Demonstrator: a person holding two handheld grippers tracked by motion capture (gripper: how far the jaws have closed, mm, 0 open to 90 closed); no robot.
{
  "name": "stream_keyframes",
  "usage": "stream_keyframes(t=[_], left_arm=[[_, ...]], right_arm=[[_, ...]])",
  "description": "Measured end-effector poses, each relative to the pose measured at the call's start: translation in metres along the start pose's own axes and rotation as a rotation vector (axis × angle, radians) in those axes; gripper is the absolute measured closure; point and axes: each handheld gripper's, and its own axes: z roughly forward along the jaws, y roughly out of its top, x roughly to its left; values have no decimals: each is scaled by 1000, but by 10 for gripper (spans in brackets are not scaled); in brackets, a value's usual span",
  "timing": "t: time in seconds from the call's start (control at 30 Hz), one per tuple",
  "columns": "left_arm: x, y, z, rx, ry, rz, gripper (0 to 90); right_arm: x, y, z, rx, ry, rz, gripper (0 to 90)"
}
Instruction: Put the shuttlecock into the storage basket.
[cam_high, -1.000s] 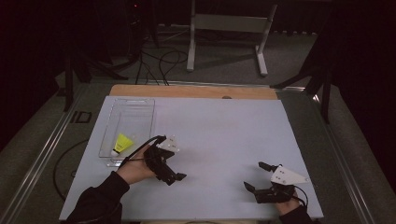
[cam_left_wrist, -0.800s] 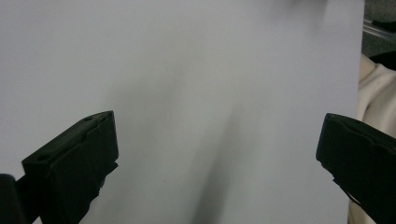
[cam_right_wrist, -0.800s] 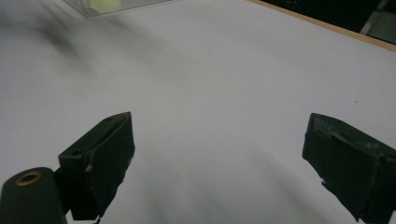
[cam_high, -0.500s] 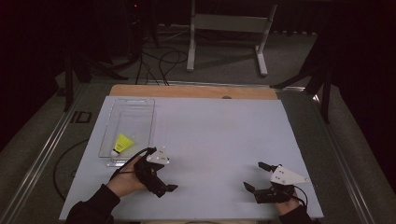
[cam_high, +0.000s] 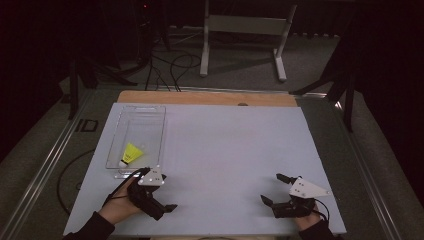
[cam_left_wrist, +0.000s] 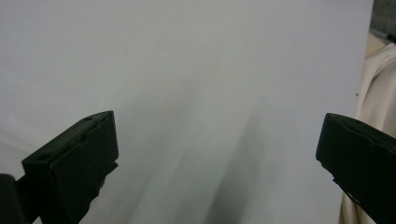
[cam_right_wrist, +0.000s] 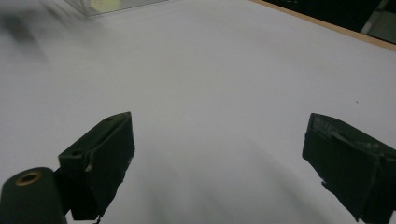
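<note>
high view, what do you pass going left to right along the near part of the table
clear tray with the yellow shuttlecock in it → left tongs → bare stretch of table → right tongs

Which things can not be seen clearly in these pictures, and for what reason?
- Shuttlecock in the clear tray, high view: too small to tell its feathers or how it lies.
- The same tray, right gripper view: cut off by the top edge and blurred.
- Left gripper, high view: the hand and its own body hide part of the jaws.
- Pale cloth-like thing, left gripper view: cut off by the right edge, not identifiable.
</note>
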Motion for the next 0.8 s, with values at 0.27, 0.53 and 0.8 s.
stream_keyframes(t=[0.27,0.53,0.8], left_arm=[[4,-20,-11,-62,14,-59,0],[3,-36,-13,-107,32,-93,0],[4,-45,-15,-119,88,-155,0]], right_arm=[[0,0,0,2,1,-2,93],[1,0,1,8,2,1,93],[0,-1,1,10,4,1,93]])
